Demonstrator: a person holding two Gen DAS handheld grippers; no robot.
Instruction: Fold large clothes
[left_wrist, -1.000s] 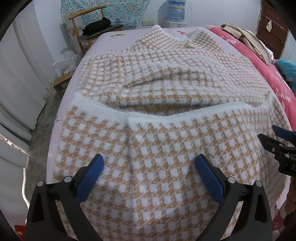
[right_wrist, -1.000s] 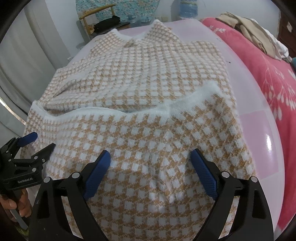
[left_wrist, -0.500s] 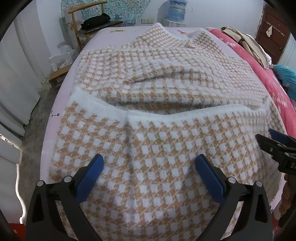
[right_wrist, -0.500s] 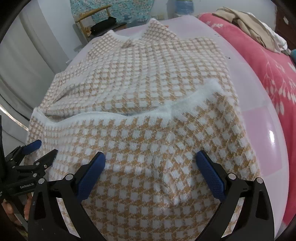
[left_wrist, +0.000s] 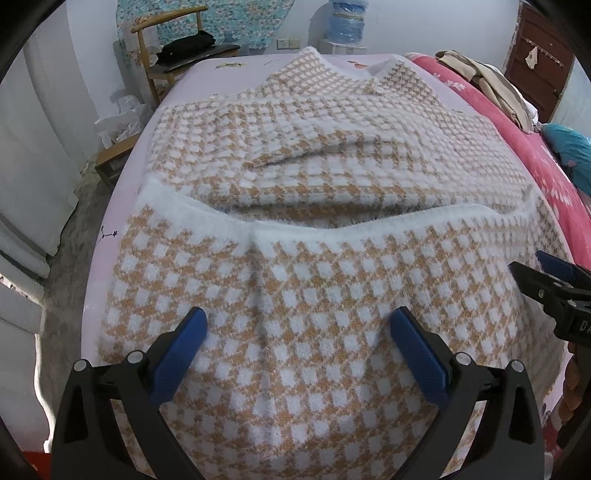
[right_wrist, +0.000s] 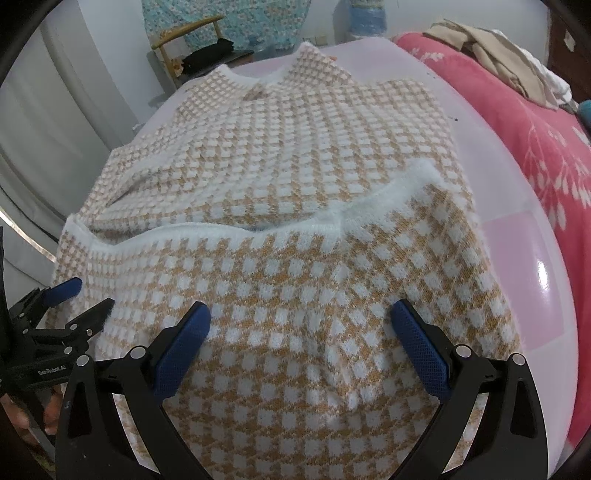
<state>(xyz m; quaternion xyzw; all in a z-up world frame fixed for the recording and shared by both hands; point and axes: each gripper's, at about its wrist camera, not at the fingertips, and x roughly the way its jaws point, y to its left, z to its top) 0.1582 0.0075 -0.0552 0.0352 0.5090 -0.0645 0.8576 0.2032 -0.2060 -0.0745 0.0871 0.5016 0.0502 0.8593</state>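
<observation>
A large tan-and-white checked sweater (left_wrist: 314, 155) lies flat on a pink bed, collar at the far end. Its lower part is folded up over the body, the white hem (left_wrist: 332, 229) running across the middle; it shows the same in the right wrist view (right_wrist: 280, 155). My left gripper (left_wrist: 295, 343) is open and empty just above the folded part near its left side. My right gripper (right_wrist: 301, 332) is open and empty above the folded part near its right side. Each gripper shows at the other view's edge, the right (left_wrist: 543, 280) and the left (right_wrist: 79, 299).
The pink bed sheet (right_wrist: 517, 236) shows to the right of the sweater. A red floral quilt (right_wrist: 535, 140) with a beige garment pile (left_wrist: 487, 81) lies further right. A wooden chair (left_wrist: 177, 51) with dark clothes stands beyond the bed's far left corner. The floor (left_wrist: 74, 258) drops off at left.
Both grippers have drawn back slightly and stay open over the folded sweater. The sweater lies as before.
</observation>
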